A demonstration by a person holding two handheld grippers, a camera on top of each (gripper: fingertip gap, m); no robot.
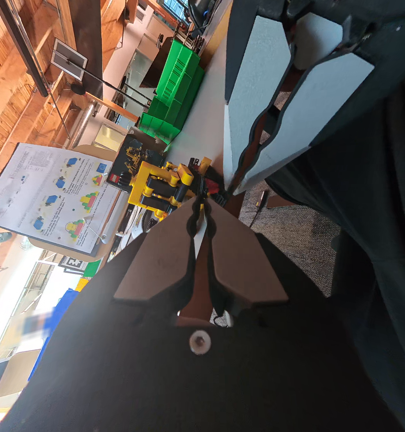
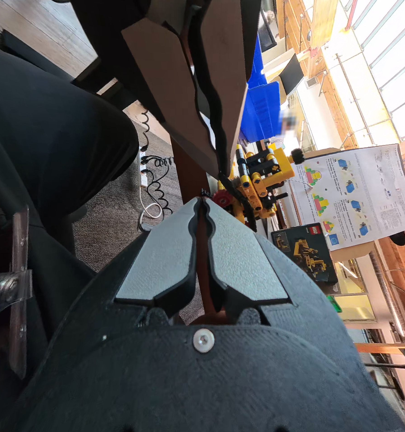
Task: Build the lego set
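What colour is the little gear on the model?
Red gear, seen best in the right wrist view.

I see the lego model (image 1: pixel 160 187) just left of centre in my left wrist view, a yellow and black vehicle build with yellow beams, black links and yellow pin ends. It sits at the edge of the white bench (image 1: pixel 203 121), turned sideways in the frame. A black track (image 1: pixel 200 187) runs along its right side, with a red gear (image 1: pixel 212 187) beside it. In my right wrist view the same model (image 2: pixel 258 184) appears right of centre, the red gear (image 2: pixel 220 199) at its lower left and the black track (image 2: pixel 234 189) curving across it.
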